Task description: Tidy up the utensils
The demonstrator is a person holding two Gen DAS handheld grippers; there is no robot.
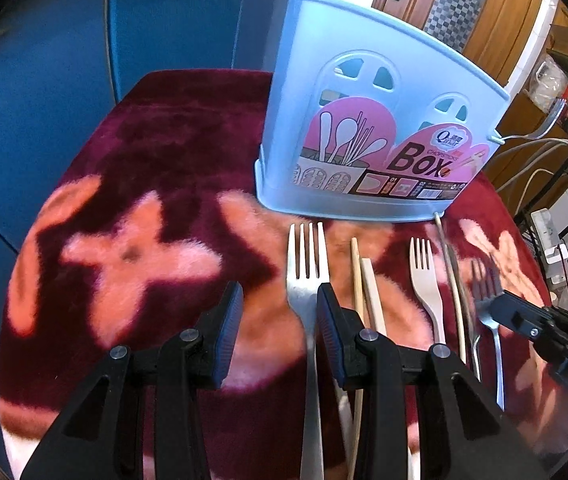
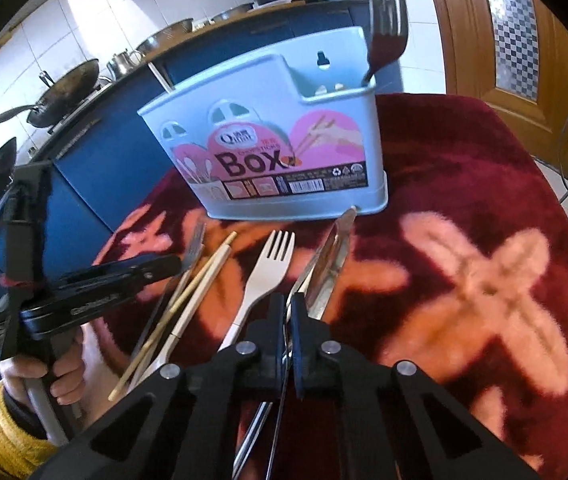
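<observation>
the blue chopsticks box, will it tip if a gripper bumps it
Probably fairly easily. The box looks like thin, light plastic, standing tall and narrow on soft plush cloth. The lone fork standing at one end likely adds little ballast.

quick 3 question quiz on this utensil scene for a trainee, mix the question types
1. True or false: the right gripper is shut on a metal utensil.
2. What already stands in the box? A) a spoon B) a fork C) nothing
3. Fill in: the left gripper is open above the big ____.

Key:
1. True; its jaws pinch a thin metal handle.
2. B; a fork stands in the end compartment, tines up.
3. Fork; it lies on the red cloth beside the chopsticks.
</observation>
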